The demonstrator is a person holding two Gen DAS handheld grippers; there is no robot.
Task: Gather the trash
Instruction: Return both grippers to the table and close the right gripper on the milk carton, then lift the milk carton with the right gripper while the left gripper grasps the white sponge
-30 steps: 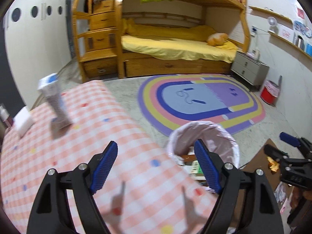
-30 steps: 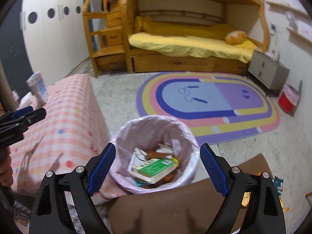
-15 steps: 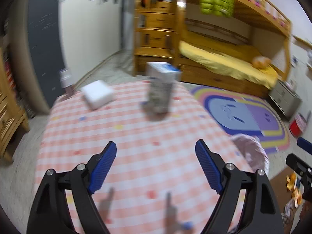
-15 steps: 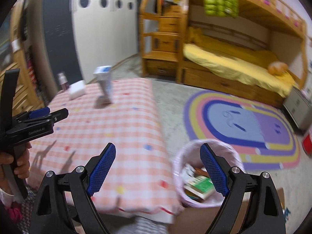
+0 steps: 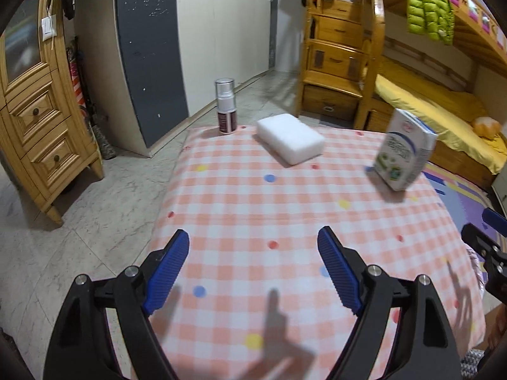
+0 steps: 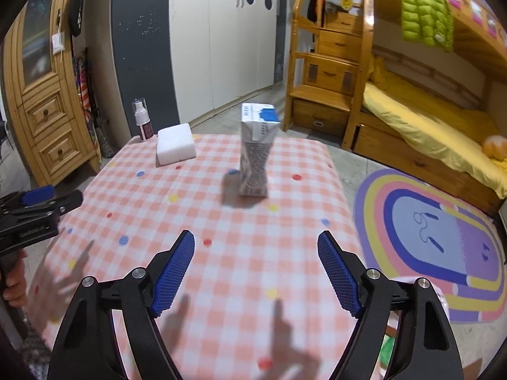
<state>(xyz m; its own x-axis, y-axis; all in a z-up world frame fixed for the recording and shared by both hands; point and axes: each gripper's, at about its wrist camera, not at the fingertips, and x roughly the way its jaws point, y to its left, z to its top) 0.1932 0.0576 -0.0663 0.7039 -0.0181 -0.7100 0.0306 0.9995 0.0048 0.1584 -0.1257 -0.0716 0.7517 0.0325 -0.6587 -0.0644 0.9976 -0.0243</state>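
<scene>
Hovering over table: both tongs angled down, right tongs just narrowing, empty.

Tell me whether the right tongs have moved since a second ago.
Yes. The right tongs, empty and just closing slightly, swung left from above the trash bin to over the checkered table, facing the carton.
</scene>
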